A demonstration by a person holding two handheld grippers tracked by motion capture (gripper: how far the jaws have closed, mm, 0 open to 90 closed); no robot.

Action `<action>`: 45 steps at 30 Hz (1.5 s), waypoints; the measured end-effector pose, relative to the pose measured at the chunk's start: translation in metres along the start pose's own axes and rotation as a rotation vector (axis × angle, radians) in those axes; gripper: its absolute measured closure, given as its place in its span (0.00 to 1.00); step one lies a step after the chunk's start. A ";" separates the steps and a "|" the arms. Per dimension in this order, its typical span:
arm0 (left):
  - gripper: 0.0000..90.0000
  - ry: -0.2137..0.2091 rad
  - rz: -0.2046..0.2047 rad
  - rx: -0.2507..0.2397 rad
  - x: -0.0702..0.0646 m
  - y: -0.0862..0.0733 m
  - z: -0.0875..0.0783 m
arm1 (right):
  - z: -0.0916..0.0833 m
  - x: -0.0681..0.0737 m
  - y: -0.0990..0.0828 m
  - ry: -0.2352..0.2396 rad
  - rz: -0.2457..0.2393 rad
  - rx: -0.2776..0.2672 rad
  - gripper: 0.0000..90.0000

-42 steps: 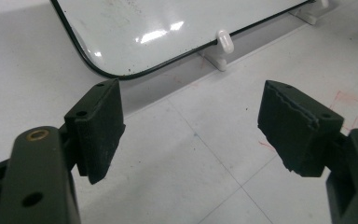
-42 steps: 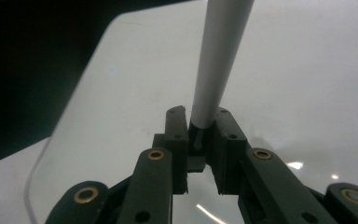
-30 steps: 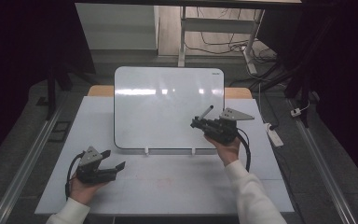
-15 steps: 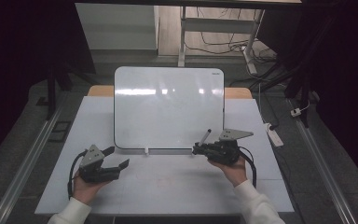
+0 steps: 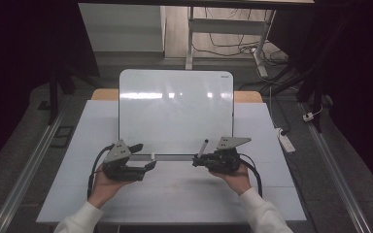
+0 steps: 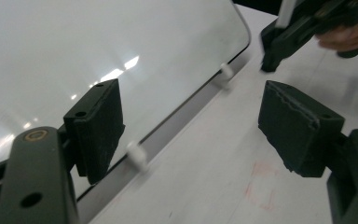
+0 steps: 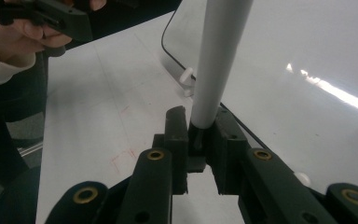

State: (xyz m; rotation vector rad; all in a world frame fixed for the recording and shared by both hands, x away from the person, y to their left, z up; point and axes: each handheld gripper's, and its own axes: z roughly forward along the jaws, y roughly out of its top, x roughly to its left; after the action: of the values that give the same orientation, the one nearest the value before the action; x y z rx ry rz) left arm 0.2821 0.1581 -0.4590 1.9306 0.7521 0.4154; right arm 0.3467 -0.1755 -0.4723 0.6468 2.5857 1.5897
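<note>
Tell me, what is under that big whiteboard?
The whiteboard lies flat on the white table, with a wooden edge showing behind its far corners. Whatever sits directly beneath the board is covered.

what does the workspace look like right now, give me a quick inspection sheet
surface: white table, faint red smears near the front edge.
job's things: whiteboard lying flat, glossy, no writing seen; marker held upright.
clutter: two small white pegs along the whiteboard's near edge; nothing else loose seen.
grippers: left tongs open, nothing between the pads, at the board's near edge; right tongs shut on the marker.
cables: a black cable loops from each of the tongs; a white power strip and loose leads on the floor at right.
surroundings: dark room, metal floor rails, desk legs beyond the table.
</note>
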 end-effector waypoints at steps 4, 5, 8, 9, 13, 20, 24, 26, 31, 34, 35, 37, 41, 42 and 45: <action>0.27 -0.038 0.022 -0.008 -0.006 0.019 0.015 | 0.008 0.003 0.000 0.017 -0.009 0.012 0.87; 0.28 -0.050 0.027 -0.007 -0.007 0.023 0.019 | 0.010 0.004 0.000 0.021 -0.011 0.016 0.87; 0.29 -0.084 0.045 -0.010 -0.012 0.033 0.030 | 0.014 0.005 0.000 0.030 -0.017 0.024 0.87; 0.30 -0.096 0.053 -0.010 -0.014 0.037 0.033 | 0.016 0.006 0.000 0.034 -0.017 0.027 0.87; 0.38 -0.156 0.094 -0.014 -0.022 0.047 0.044 | 0.023 0.006 0.001 0.047 -0.024 0.038 0.87; 0.49 -0.240 0.105 -0.011 -0.023 0.056 0.059 | 0.032 0.009 0.003 0.078 -0.049 0.069 0.87; 0.61 -0.282 0.097 -0.010 -0.020 0.055 0.065 | 0.034 0.010 0.003 0.099 -0.061 0.086 0.87; 0.67 -0.295 0.097 -0.006 -0.019 0.055 0.066 | 0.034 0.011 0.003 0.106 -0.071 0.096 0.87; 0.88 -0.325 0.114 0.001 -0.020 0.054 0.068 | 0.036 0.011 0.003 0.122 -0.087 0.124 0.87; 0.90 -0.334 0.101 0.000 -0.021 0.054 0.068 | 0.036 0.011 0.003 0.117 -0.091 0.126 0.87; 0.91 -0.330 0.097 -0.005 -0.021 0.054 0.068 | 0.035 0.012 0.003 0.108 -0.091 0.123 0.86; 0.91 -0.300 0.097 -0.019 -0.021 0.055 0.065 | 0.034 0.013 0.003 0.075 -0.085 0.103 0.83; 0.91 -0.222 0.055 -0.039 -0.018 0.054 0.062 | 0.024 0.024 0.004 -0.077 -0.095 -0.022 0.64; 0.91 -0.203 0.040 -0.042 -0.018 0.054 0.062 | 0.021 0.029 0.003 -0.134 -0.109 -0.053 0.62; 0.91 -0.162 -0.002 -0.056 -0.017 0.052 0.063 | 0.018 0.047 0.002 -0.274 -0.163 -0.111 0.61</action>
State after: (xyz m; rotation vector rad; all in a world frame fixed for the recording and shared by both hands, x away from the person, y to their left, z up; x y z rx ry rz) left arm 0.3227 0.0874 -0.4408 1.8850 0.6306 0.2720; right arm 0.3085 -0.1428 -0.4708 0.5821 2.2741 1.4682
